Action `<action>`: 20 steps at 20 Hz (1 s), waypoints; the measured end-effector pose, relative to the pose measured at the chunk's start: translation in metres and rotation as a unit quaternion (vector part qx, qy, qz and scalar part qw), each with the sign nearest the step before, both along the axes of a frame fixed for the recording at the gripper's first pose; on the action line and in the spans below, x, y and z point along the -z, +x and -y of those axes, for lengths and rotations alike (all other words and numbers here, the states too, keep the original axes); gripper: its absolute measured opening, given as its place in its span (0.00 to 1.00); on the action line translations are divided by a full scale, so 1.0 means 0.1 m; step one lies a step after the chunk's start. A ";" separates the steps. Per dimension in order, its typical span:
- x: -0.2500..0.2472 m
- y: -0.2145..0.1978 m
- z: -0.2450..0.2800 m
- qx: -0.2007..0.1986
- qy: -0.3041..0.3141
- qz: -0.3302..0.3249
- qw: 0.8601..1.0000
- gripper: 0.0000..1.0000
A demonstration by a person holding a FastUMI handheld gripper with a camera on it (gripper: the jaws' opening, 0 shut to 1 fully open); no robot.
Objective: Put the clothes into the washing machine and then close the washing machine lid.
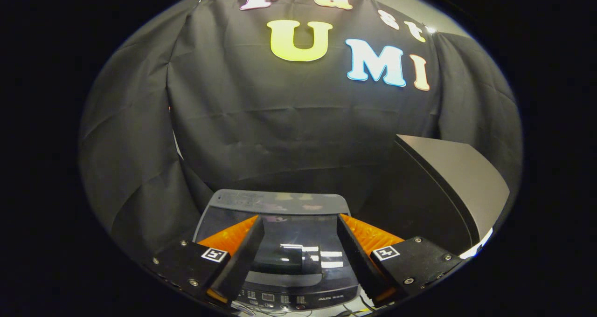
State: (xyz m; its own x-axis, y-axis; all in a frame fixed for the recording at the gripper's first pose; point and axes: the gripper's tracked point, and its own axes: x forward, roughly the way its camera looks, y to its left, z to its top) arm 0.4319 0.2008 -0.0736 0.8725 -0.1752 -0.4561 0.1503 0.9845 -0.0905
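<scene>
The gripper (pixel 301 223) is hovering, jaws wide and holding nothing, above 1 washing machine (pixel 280 204), its lid (pixel 298 249) lying closed.

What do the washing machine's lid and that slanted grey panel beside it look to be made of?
The washing machine lid looks like dark glass or glossy plastic: it mirrors bright light strips sharply. Its grey rim seems to be matte plastic. The slanted panel to the right looks like a smooth matte board, perhaps painted wood or metal; the picture leaves that open. The gripper hangs above the lid, fingers apart, holding nothing.
</scene>
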 end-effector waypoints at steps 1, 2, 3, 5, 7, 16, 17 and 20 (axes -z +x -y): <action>-0.03 -0.10 0.03 -0.002 -0.005 0.006 1.000 0.97; -0.06 -0.21 0.06 -0.005 -0.008 0.013 1.000 0.97; -0.09 -0.33 0.09 -0.008 -0.011 0.020 1.000 0.98; -0.17 -0.59 0.15 -0.022 -0.010 0.035 0.999 0.98; -0.30 -0.88 0.31 -0.034 -0.018 0.055 0.998 0.98; -0.93 -2.58 1.43 -0.064 -0.045 0.145 0.986 0.96; -0.98 -2.79 1.49 -0.072 -0.044 0.155 0.984 0.96; -1.08 -3.42 1.66 -0.091 -0.038 0.176 0.979 0.96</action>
